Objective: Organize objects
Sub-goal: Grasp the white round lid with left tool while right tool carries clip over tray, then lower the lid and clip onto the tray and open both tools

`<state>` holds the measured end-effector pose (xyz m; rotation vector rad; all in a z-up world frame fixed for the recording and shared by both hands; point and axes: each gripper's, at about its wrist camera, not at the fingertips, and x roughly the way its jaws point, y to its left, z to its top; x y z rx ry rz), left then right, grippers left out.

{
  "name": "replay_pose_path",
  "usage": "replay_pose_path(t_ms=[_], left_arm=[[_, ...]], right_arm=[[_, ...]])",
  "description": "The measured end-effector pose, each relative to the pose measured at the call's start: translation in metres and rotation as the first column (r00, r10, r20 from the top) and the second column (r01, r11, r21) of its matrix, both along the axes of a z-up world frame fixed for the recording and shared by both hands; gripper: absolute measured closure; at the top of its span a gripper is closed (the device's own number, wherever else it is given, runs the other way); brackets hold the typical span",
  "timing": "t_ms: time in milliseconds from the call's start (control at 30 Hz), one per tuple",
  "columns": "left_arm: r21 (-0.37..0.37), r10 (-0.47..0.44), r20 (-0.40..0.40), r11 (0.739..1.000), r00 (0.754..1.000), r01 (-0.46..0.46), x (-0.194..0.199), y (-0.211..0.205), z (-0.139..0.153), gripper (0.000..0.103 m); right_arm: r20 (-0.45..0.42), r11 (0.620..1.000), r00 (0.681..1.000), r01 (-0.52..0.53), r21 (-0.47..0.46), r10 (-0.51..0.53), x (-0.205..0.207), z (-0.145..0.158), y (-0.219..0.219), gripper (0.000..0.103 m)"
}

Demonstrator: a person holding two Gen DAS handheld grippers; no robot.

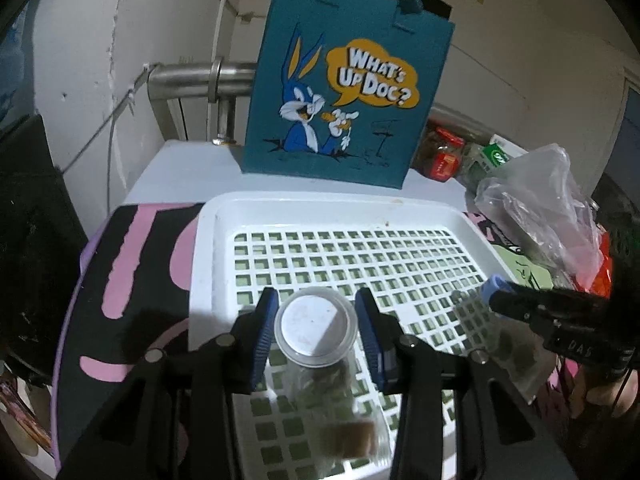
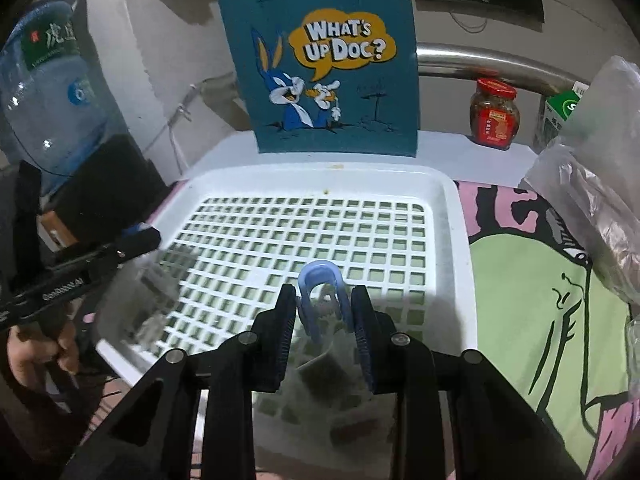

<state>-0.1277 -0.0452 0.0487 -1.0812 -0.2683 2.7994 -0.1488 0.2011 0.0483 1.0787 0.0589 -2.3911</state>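
Left wrist view: a white plastic tray (image 1: 208, 264) with a square-holed grid floor lies on a cloth (image 1: 120, 280) printed in black, pink and pale green that covers the counter. At 12 o'clock a teal felt-like bag (image 1: 352, 80) with a cartoon rabbit stands upright before a steel pipe (image 1: 188, 78) and a scuffed white wall. Crumpled clear plastic bags (image 1: 536, 216) pile at 3 o'clock. The left tongs (image 1: 316, 330) are closed narrow on a clear round jar (image 1: 320, 360) with a pale flat lid, held over the tray's near part. The right tongs (image 1: 494, 292) enter from 3 o'clock.

Right wrist view: the same tray (image 2: 460, 240) fills the centre, the bag (image 2: 320, 60) at 12 o'clock. A red-lidded glass jar (image 2: 495, 116) stands at 2 o'clock on the counter, a blue water bottle (image 2: 52, 92) at 10 o'clock. The right tongs (image 2: 324, 328) are nearly closed on a light-blue plastic clip (image 2: 320, 284) atop a clear pouch (image 2: 332, 368) holding dark contents, above the tray's near edge. The left tongs (image 2: 140, 240) reach in from 9 o'clock.
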Motion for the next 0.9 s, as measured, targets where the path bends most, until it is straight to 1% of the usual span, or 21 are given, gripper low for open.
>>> replay_pose_path(t_ms=[133, 233, 267, 300, 333, 367, 400, 467, 500, 567, 600, 633, 733, 800, 900], left_arm=[[0.016, 0.027, 0.047, 0.999, 0.999, -0.028, -0.015, -0.002, -0.012, 0.064], [0.029, 0.009, 0.079, 1.0, 0.997, -0.012, -0.021, 0.001, -0.016, 0.063], [0.029, 0.012, 0.085, 0.999, 0.996, -0.015, -0.021, 0.001, -0.017, 0.05], [0.036, 0.012, 0.084, 0.999, 0.996, -0.015, -0.02, 0.001, -0.016, 0.032], [0.054, 0.001, 0.068, 0.999, 0.998, -0.005, -0.016, 0.0, -0.013, 0.027], [0.061, 0.0, 0.052, 0.998, 0.999, -0.003, -0.013, 0.0, -0.009, 0.026], [0.067, 0.0, 0.036, 0.998, 0.999, -0.003, -0.01, -0.001, -0.005, 0.026], [0.112, -0.016, 0.0, 0.994, 1.0, 0.016, 0.0, -0.003, 0.009, 0.024], [0.13, -0.016, -0.019, 0.991, 1.0, 0.018, 0.005, -0.006, 0.017, 0.021], [0.151, -0.02, -0.087, 0.988, 0.996, 0.033, 0.022, -0.009, 0.037, 0.017], [0.149, -0.025, -0.114, 0.988, 0.993, 0.041, 0.03, -0.009, 0.046, 0.017], [0.134, -0.025, -0.161, 0.99, 0.987, 0.047, 0.043, -0.009, 0.058, 0.017], [0.097, -0.022, -0.245, 0.994, 0.969, 0.047, 0.076, -0.007, 0.075, 0.017], [0.083, -0.032, -0.257, 0.995, 0.966, 0.055, 0.094, -0.006, 0.076, 0.017], [0.075, -0.053, -0.233, 0.995, 0.971, 0.072, 0.113, 0.0, 0.065, 0.017]], right_arm=[[0.025, 1.0, 1.0, 0.017, 0.019, -0.018, -0.009, -0.011, -0.001, 0.075], [0.045, 0.999, 0.999, 0.028, 0.031, -0.029, -0.014, -0.019, -0.002, 0.075], [0.046, 0.999, 0.998, 0.028, 0.032, -0.03, -0.014, -0.02, -0.003, 0.075], [0.044, 0.999, 0.998, 0.031, 0.019, -0.032, -0.014, -0.02, -0.002, 0.063], [0.047, 0.999, 0.998, 0.031, 0.006, -0.031, -0.014, -0.019, -0.001, 0.038], [0.047, 0.999, 0.998, 0.038, 0.0, -0.038, -0.014, -0.017, 0.0, 0.029], [0.031, 0.999, 0.998, 0.051, -0.005, -0.051, -0.011, -0.013, 0.003, 0.025], [0.001, 0.999, 0.999, 0.039, -0.028, -0.039, -0.001, -0.001, 0.006, 0.025], [-0.019, 0.998, 0.999, 0.029, -0.047, -0.03, 0.006, 0.009, 0.008, 0.025], [-0.062, 0.996, 0.998, 0.018, -0.085, -0.023, 0.022, 0.028, 0.014, 0.024], [-0.098, 0.994, 0.995, 0.007, -0.109, -0.018, 0.033, 0.04, 0.02, 0.022], [-0.127, 0.992, 0.992, -0.003, -0.127, -0.013, 0.041, 0.049, 0.024, 0.019], [-0.235, 0.985, 0.972, -0.013, -0.171, -0.028, 0.077, 0.073, 0.04, 0.01], [-0.284, 0.983, 0.958, -0.018, -0.183, -0.035, 0.101, 0.082, 0.049, 0.01], [-0.297, 0.982, 0.955, -0.039, -0.187, -0.018, 0.127, 0.082, 0.055, 0.009]])
